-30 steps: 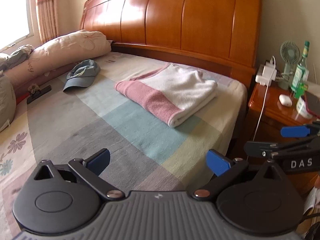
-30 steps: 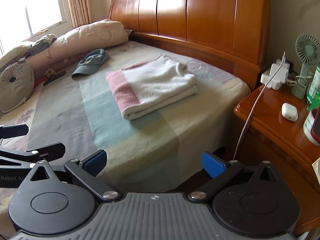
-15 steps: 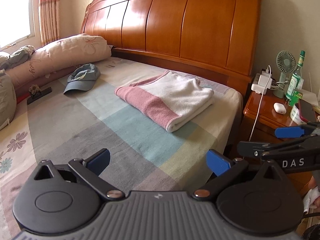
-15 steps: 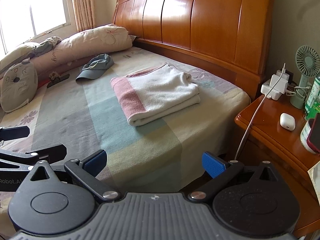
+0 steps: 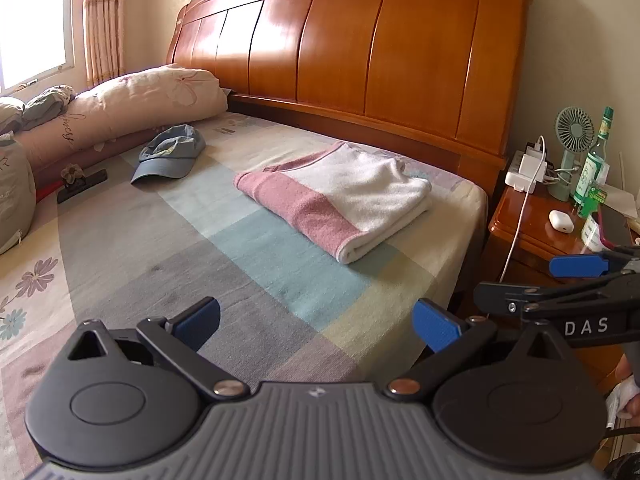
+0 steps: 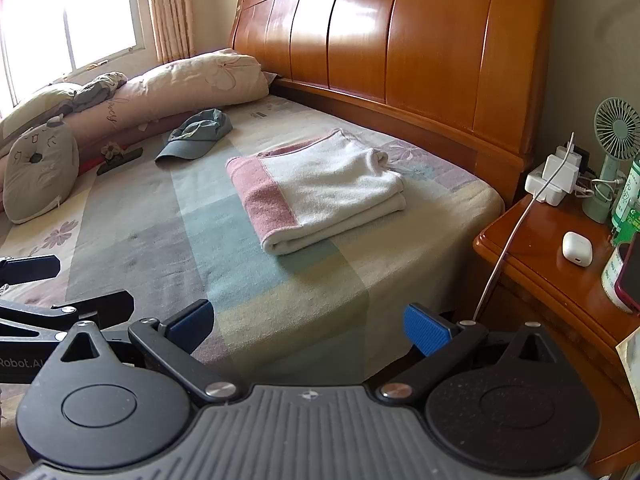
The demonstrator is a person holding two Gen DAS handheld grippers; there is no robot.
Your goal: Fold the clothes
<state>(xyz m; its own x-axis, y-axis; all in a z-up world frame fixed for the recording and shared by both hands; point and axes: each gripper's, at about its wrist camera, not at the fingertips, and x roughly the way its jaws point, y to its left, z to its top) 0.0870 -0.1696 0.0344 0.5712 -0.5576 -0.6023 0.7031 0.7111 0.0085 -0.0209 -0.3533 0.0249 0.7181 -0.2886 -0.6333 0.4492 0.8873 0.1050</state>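
- The folded pink-and-white cloth [image 5: 336, 196] lies flat on the bed [image 5: 248, 264], near the headboard corner.
- Left gripper [image 5: 316, 320] and right gripper [image 6: 308, 322]: both spread wide, empty, well short of it.
- Judgement: folding looks finished; leave the 2 layers undisturbed.

blue cap [image 5: 170, 152] on bed, fan [image 5: 573, 148] on nightstand [image 5: 532, 232]

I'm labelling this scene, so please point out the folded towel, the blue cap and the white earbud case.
folded towel [image 5: 352, 196], left wrist view, white top layer.
blue cap [image 5: 172, 152], left wrist view, crown.
white earbud case [image 6: 577, 249], right wrist view, centre of case.
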